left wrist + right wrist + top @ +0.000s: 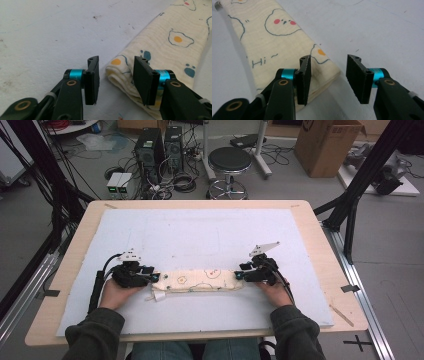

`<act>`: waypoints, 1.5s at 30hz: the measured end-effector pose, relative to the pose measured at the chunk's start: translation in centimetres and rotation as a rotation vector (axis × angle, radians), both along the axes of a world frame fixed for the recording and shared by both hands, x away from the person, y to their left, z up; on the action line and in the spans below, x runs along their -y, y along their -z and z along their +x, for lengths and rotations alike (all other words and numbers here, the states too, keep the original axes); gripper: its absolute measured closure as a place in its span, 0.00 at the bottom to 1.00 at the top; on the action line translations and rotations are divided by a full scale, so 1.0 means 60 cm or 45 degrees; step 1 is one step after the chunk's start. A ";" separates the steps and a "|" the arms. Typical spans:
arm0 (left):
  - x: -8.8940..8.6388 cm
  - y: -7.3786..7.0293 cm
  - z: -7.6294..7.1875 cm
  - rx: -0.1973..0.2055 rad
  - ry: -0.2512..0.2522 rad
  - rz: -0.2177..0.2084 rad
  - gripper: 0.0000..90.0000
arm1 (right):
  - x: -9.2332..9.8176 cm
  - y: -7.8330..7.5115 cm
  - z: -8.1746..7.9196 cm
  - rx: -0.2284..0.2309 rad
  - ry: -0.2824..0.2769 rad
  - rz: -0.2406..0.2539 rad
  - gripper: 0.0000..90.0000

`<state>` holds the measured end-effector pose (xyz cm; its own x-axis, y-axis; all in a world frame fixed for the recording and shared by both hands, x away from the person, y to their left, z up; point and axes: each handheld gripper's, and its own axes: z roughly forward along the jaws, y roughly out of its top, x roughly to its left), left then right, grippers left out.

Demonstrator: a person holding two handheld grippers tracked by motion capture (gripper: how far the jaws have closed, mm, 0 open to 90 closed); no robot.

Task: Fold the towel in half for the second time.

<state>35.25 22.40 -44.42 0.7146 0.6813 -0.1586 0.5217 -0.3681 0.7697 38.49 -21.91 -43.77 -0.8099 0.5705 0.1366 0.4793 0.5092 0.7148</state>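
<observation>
Here the left gripper (116, 82) straddles one end of the folded cloth (197, 281); jaws apart, ungripped. The right gripper (328, 80) likewise at the other end; pads clear.

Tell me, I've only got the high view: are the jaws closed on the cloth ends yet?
Observer: Not on the left. In the left gripper view the left gripper is open. The folded corner of the cloth lies between its jaws with a clear gap on one side.
Operator: And the right one?
Observer: In the right gripper view the right gripper is open too. One jaw stands over the cloth and the other over bare mat, with the cloth's corner in the gap.
</observation>
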 end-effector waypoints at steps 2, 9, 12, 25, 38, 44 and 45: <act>0.001 0.001 0.000 -0.008 0.001 -0.002 0.66 | -0.003 0.003 0.002 -0.003 -0.012 -0.010 0.64; 0.003 0.001 -0.002 -0.014 0.022 -0.003 0.75 | -0.004 0.005 0.001 -0.044 -0.030 0.013 0.75; 0.003 0.001 -0.003 -0.018 0.042 -0.007 0.81 | -0.002 0.007 0.002 -0.080 -0.034 0.041 0.82; 0.005 -0.006 -0.009 0.018 0.033 0.002 0.89 | -0.004 -0.001 -0.004 -0.051 -0.066 0.028 0.87; 0.002 -0.031 -0.007 0.061 -0.011 -0.042 0.90 | -0.005 -0.033 0.000 -0.004 -0.078 0.010 0.88; 0.001 -0.032 0.008 0.054 -0.079 -0.080 0.90 | -0.006 -0.044 0.015 0.005 -0.047 -0.014 0.88; 0.001 -0.033 0.011 0.058 -0.086 -0.083 0.90 | -0.006 -0.046 0.018 0.000 -0.039 -0.013 0.88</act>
